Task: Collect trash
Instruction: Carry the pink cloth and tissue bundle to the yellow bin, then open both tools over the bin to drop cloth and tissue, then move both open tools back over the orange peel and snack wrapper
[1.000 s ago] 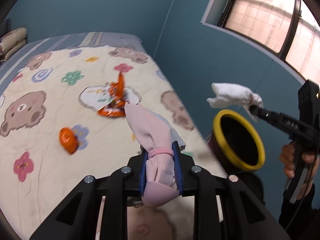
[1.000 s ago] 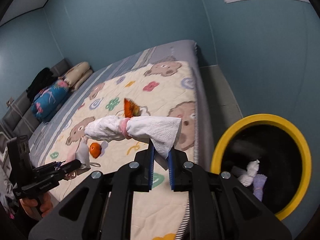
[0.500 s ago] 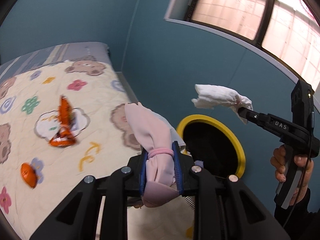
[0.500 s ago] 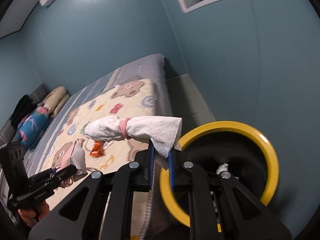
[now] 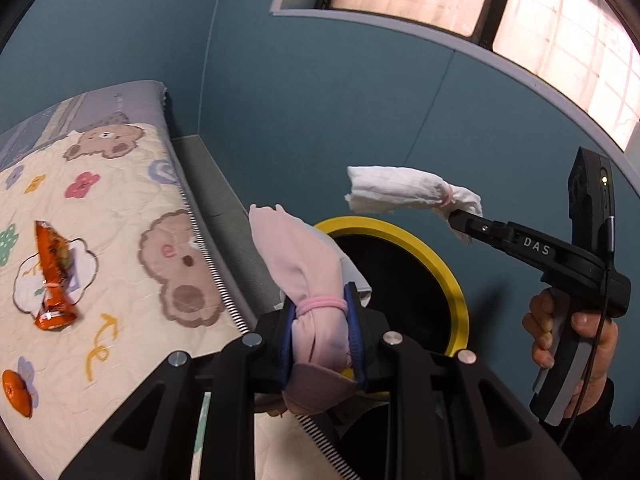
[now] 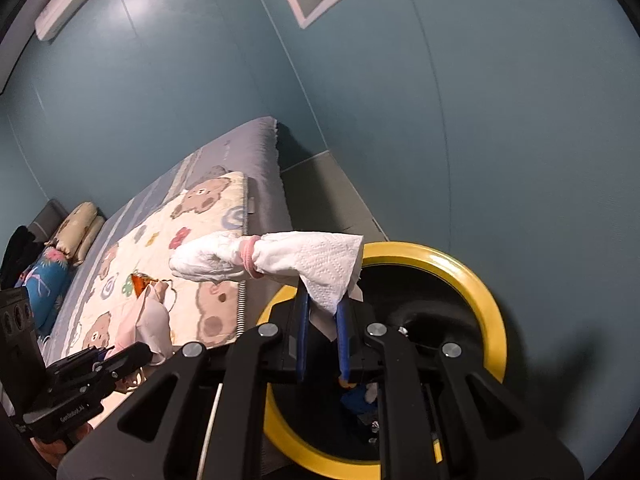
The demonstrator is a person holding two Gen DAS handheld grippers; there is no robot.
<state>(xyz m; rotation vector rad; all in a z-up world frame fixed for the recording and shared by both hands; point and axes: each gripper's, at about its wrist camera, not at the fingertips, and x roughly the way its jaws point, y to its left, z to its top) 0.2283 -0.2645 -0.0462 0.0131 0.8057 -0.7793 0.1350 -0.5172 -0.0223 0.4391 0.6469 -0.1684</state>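
Above the yellow-rimmed bin, right gripper pinches a white tissue bundle; left gripper clamps a pink bundle.

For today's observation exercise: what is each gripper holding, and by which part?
Left gripper pinches the pink bundle around its pink hair-tie waist. Right gripper pinches the white tissue bundle by its loose tail corner.

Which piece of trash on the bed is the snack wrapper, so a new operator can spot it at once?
Start at the bed with the bear-and-flower quilt. The wrapper lies on a white cloud print, left of the quilt's big brown bear face. It is a long, crinkled, shiny orange packet, unlike the small round orange object nearer the camera.
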